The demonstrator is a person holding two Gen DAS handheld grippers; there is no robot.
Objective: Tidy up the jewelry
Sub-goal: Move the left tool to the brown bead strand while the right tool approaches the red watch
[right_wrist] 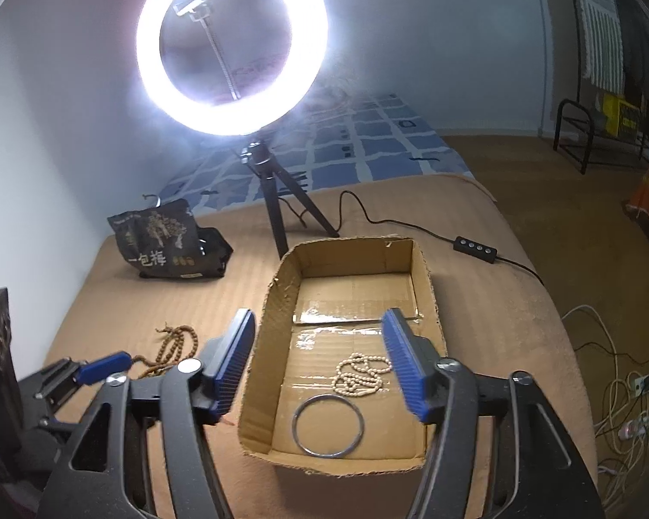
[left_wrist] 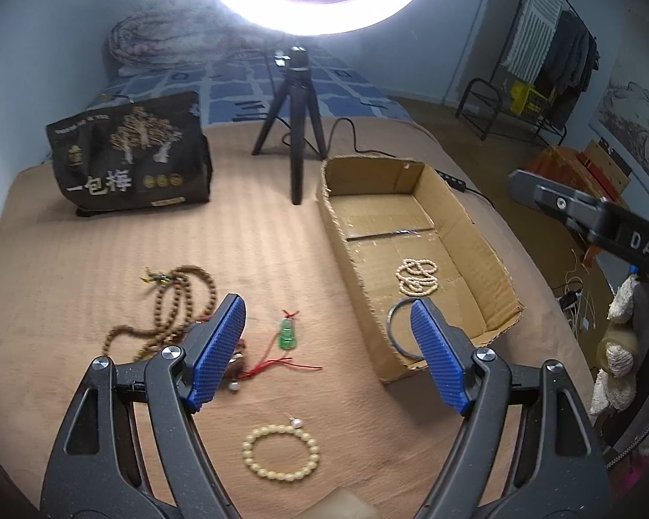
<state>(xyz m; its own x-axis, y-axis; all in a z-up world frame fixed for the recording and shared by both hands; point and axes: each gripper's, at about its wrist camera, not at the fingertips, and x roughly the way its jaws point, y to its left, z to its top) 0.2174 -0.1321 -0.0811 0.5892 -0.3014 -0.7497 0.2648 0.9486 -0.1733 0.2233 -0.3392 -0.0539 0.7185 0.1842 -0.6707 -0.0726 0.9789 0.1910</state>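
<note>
My left gripper is open and empty above the tan bed cover. Between its fingers lies a green pendant on a red cord. A pale bead bracelet lies nearer the camera. A brown bead necklace lies to the left, partly hidden by the left finger. My right gripper is open and empty above the cardboard box. In the box lie a cream bead strand and a metal bangle. They also show in the left wrist view: the box, the strand, the bangle.
A ring light on a black tripod stands behind the box, its cable and switch trailing right. A black printed bag stands at the back left. The bed edge drops off at the right, with cables on the floor.
</note>
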